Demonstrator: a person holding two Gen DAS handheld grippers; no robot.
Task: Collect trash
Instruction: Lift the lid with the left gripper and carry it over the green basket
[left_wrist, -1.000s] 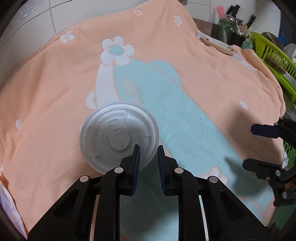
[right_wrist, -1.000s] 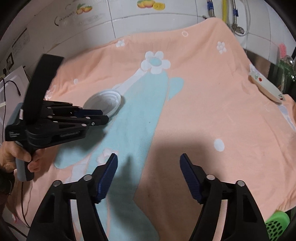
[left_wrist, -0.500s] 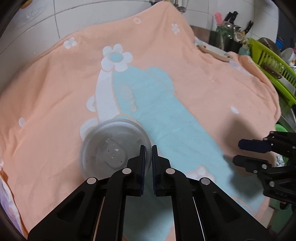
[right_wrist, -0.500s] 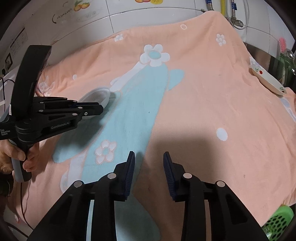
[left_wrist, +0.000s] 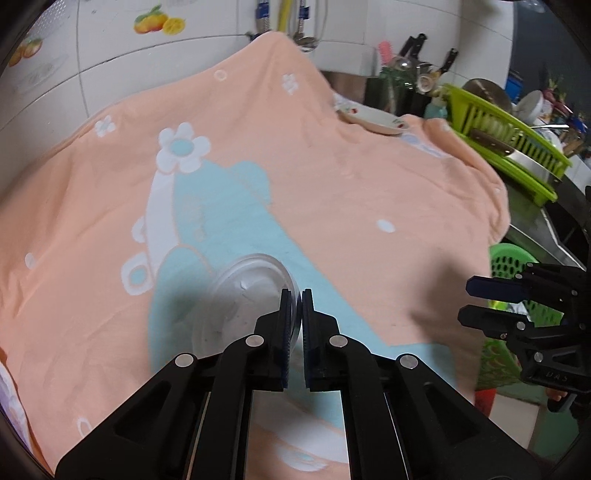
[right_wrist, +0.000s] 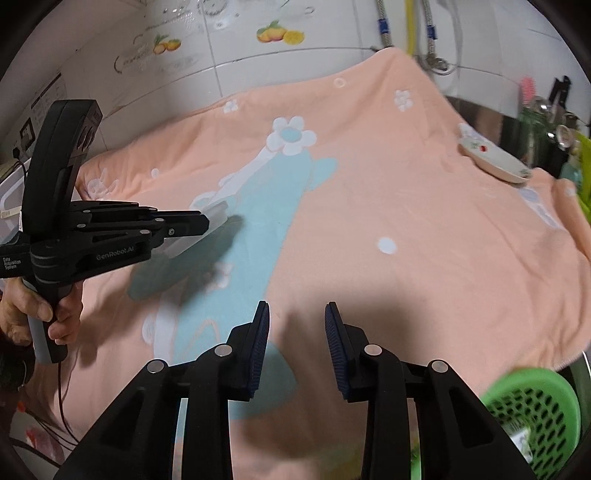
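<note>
Lifted off the towel (left_wrist: 369, 177), the plastic lid (left_wrist: 247, 295) hangs pinched in the left tool (left_wrist: 293, 295); right tool (right_wrist: 297, 314) half-open, basket (right_wrist: 535, 410) next.

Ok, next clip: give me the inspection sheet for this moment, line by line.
Surface: orange towel with blue and white flower pattern covers the counter.
Job's things: clear plastic lid, tilted, lifted off the towel; green basket at the towel's right edge.
Clutter: saucer on the far right of the towel.
Grippers: left gripper clamped on the lid's rim; right gripper open, holding nothing.
Cables: thin wire hanging below the left hand.
Surroundings: tiled wall with fruit stickers, green dish rack, utensil holder.
</note>
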